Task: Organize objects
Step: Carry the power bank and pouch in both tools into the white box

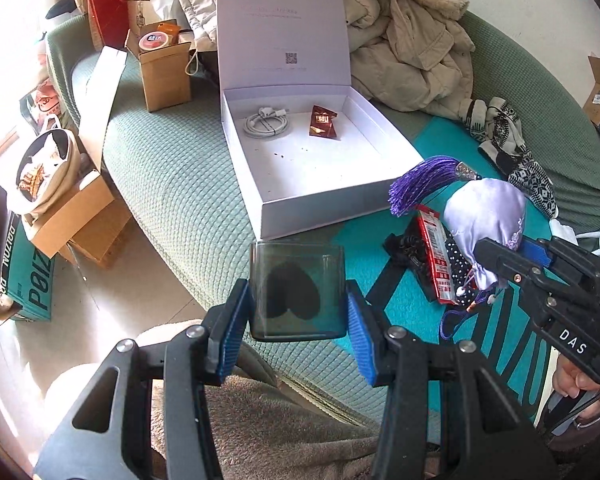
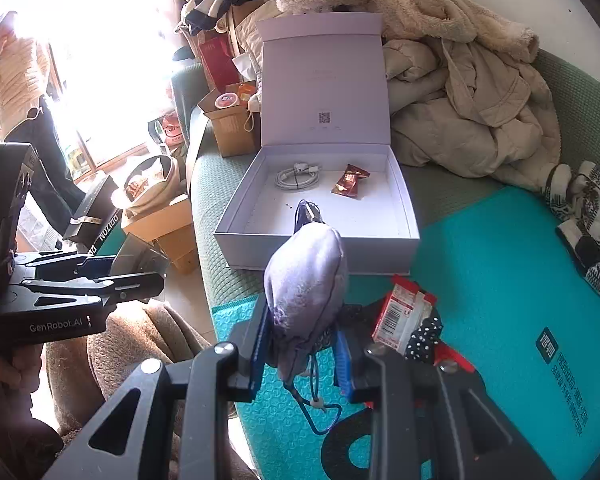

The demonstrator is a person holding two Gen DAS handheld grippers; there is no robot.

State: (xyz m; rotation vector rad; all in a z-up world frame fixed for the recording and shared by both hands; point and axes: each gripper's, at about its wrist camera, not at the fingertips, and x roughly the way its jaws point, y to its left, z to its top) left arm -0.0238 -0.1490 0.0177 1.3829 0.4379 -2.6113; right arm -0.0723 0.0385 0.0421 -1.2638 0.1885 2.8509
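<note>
Left wrist view: left gripper [image 1: 298, 306] clamped on a smoky clear case [image 1: 297, 290], held above the sofa [image 1: 172, 176] edge. Right wrist view: right gripper [image 2: 302, 354] pinched narrow on a lilac satin pouch [image 2: 306, 280] with a purple tassel [image 1: 416, 184], held over a teal mat [image 2: 500, 264]. Just beyond, an open white box [image 2: 236, 236] on the sofa, holding a coiled white cable [image 2: 296, 178] and a brown snack packet [image 2: 348, 186]. Beside the pouch, on the mat: a red-and-white packet [image 2: 400, 316] and dotted black cloth [image 2: 424, 334]. Behind, beige coats [image 2: 472, 104] piled.
</note>
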